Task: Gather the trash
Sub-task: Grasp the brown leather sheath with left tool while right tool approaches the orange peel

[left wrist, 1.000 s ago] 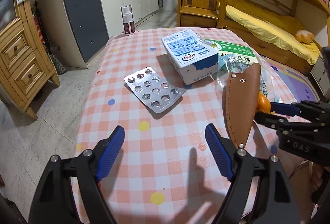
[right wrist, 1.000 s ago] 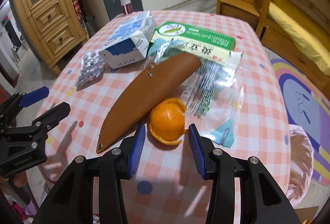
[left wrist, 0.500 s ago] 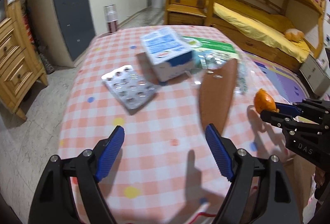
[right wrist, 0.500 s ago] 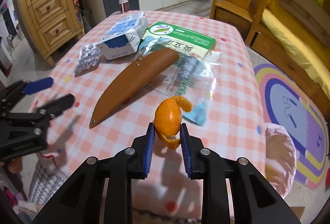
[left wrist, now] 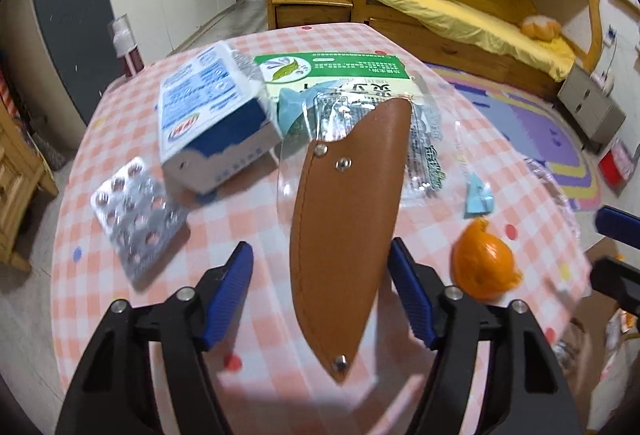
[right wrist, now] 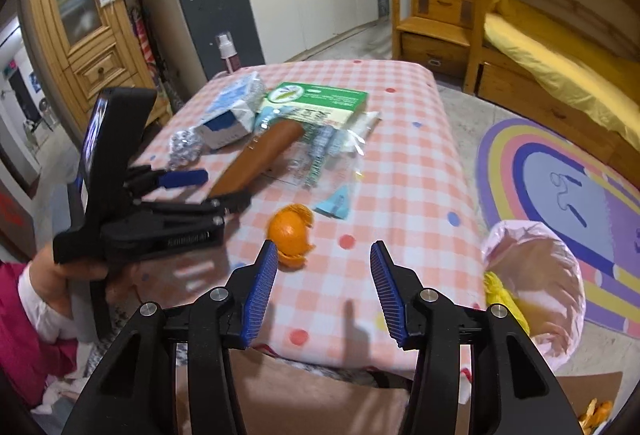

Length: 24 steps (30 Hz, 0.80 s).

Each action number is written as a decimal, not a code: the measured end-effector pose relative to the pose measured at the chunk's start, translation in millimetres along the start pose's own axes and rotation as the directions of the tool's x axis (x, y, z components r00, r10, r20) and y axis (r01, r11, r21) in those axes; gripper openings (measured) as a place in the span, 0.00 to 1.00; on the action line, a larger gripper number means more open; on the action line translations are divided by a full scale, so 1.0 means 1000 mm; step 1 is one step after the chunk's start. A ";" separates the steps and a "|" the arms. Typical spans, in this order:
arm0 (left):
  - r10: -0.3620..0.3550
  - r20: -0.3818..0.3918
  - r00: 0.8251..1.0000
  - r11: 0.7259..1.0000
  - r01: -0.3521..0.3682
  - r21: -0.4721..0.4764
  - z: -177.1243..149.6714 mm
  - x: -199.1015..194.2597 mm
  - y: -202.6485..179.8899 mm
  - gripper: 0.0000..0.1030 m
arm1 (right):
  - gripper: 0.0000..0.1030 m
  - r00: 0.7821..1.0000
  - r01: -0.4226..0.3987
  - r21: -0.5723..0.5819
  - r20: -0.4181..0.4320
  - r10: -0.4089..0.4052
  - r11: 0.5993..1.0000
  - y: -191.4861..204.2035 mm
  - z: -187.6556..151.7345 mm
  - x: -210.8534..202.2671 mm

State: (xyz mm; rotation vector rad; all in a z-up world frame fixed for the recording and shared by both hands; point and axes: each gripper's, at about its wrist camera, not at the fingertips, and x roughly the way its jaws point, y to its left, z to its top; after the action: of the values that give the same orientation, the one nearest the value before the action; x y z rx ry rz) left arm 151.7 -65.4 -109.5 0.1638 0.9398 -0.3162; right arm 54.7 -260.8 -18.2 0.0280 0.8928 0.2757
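Left wrist view: left gripper (left wrist: 320, 291) angled down, jaws closing around the brown sheath (left wrist: 344, 219) without touching it; its tip points at the camera, long axis running away. Right gripper (right wrist: 323, 291) opening, empty, orange peel (right wrist: 291, 231) on the table (right wrist: 420, 171) just ahead.

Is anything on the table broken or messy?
Yes. The blue-and-white carton lies tipped on its side with its end torn open. An orange peel sits loose near the table's near edge. A clear wrapper lies crumpled under the brown leather sheath.
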 end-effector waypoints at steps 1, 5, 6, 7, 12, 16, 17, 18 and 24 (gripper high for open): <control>-0.001 0.002 1.000 1.000 0.001 0.014 0.002 0.001 -0.003 0.57 | 0.48 1.000 0.005 0.004 -0.002 -0.005 1.000 -0.002 -0.003 -0.001; -0.002 -0.004 1.000 0.999 0.003 0.044 0.002 -0.001 -0.010 0.44 | 0.51 1.000 -0.002 0.029 -0.008 0.002 1.000 -0.007 -0.010 0.000; 0.012 0.008 1.000 0.998 -0.012 0.056 -0.001 -0.007 -0.013 0.44 | 0.51 1.000 -0.004 0.032 -0.012 0.004 0.999 -0.007 -0.011 0.002; 0.023 0.022 0.999 0.998 -0.024 0.065 -0.004 -0.012 -0.015 0.44 | 0.51 1.000 -0.010 0.034 -0.018 0.010 0.999 -0.006 -0.012 0.003; 0.027 0.055 0.998 0.999 -0.029 0.037 -0.026 -0.044 -0.010 0.44 | 0.50 0.999 -0.020 0.017 -0.032 0.020 1.000 0.003 -0.013 0.011; 0.010 0.051 0.999 1.000 -0.010 0.000 -0.035 -0.057 0.003 0.44 | 0.26 0.999 0.020 -0.013 -0.044 -0.020 1.000 0.012 -0.009 0.025; 0.009 0.052 0.999 1.000 -0.009 -0.007 -0.035 -0.058 0.004 0.44 | 0.22 0.999 0.027 -0.009 -0.042 -0.027 1.000 0.011 -0.008 0.027; 0.017 0.056 0.998 1.000 -0.016 -0.013 -0.036 -0.060 0.008 0.44 | 0.20 0.999 0.031 0.004 -0.037 -0.031 1.000 0.009 -0.005 0.030; 0.025 0.046 0.999 0.998 -0.023 -0.060 -0.041 -0.058 0.024 0.44 | 0.18 0.996 0.041 -0.033 -0.081 -0.043 0.999 0.019 0.003 0.051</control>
State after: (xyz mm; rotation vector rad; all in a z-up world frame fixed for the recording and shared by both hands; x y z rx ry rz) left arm 97.0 -19.9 -85.8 0.1127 0.8997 -0.2685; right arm 83.1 -229.1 -52.6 -0.0309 0.9693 0.2527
